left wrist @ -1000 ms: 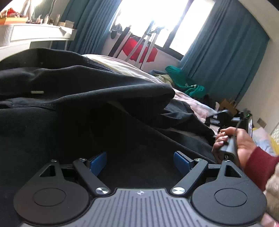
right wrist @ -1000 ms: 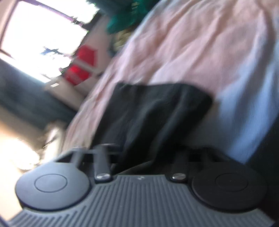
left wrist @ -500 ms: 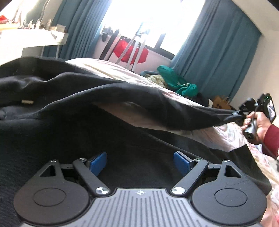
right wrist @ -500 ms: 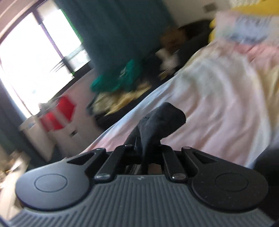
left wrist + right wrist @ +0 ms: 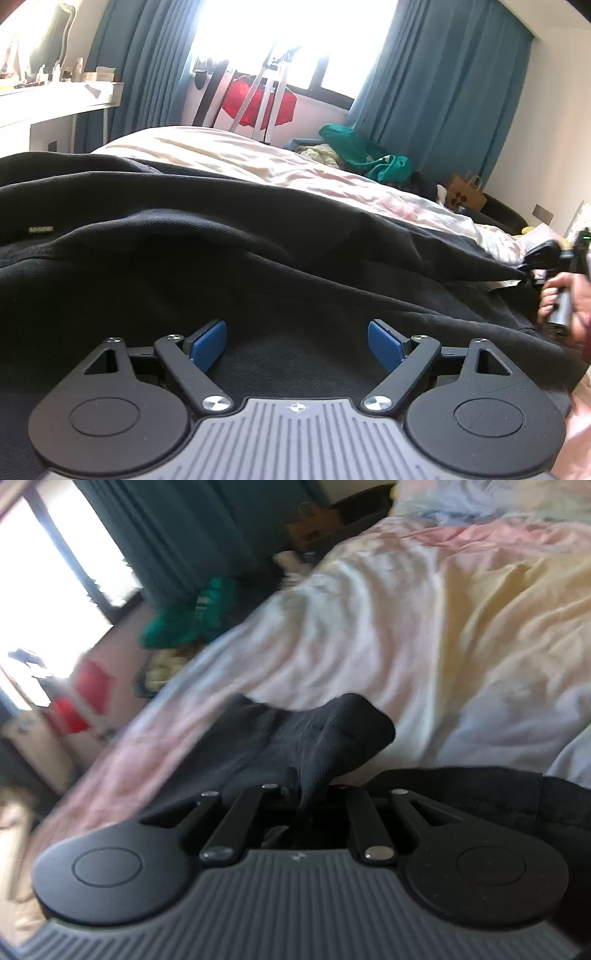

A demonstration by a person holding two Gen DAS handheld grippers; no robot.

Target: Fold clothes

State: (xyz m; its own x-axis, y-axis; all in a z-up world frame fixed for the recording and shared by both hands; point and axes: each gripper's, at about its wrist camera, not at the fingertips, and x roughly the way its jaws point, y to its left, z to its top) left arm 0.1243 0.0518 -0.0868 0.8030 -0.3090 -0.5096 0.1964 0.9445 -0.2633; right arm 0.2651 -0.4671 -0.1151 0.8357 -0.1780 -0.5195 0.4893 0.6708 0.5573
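Observation:
A large black garment (image 5: pixel 221 266) lies spread over the bed (image 5: pixel 258 158), with one edge stretched out toward the right. My left gripper (image 5: pixel 297 338) is open just above the cloth, and nothing sits between its blue pads (image 5: pixel 207 341). At the right edge of the left wrist view, a hand (image 5: pixel 565 302) holds my right gripper (image 5: pixel 535 264), which pinches the garment's far end. In the right wrist view, a bunched black fold (image 5: pixel 332 723) sticks out of the right gripper (image 5: pixel 308 786). Its jaws are opening slightly, with the cloth still pinched between them.
The pale pink and yellow bedsheet (image 5: pixel 406 627) lies beyond the garment. A green pile of clothes (image 5: pixel 365 155) and a paper bag (image 5: pixel 465 194) sit past the bed's far side. A white desk (image 5: pixel 55 107) stands at the left, and a drying rack with red cloth (image 5: pixel 258 99) by the window.
The right gripper has carried the garment's end away to the right, drawing the crumpled cloth out long across the bed. The left gripper has stayed open over the cloth.

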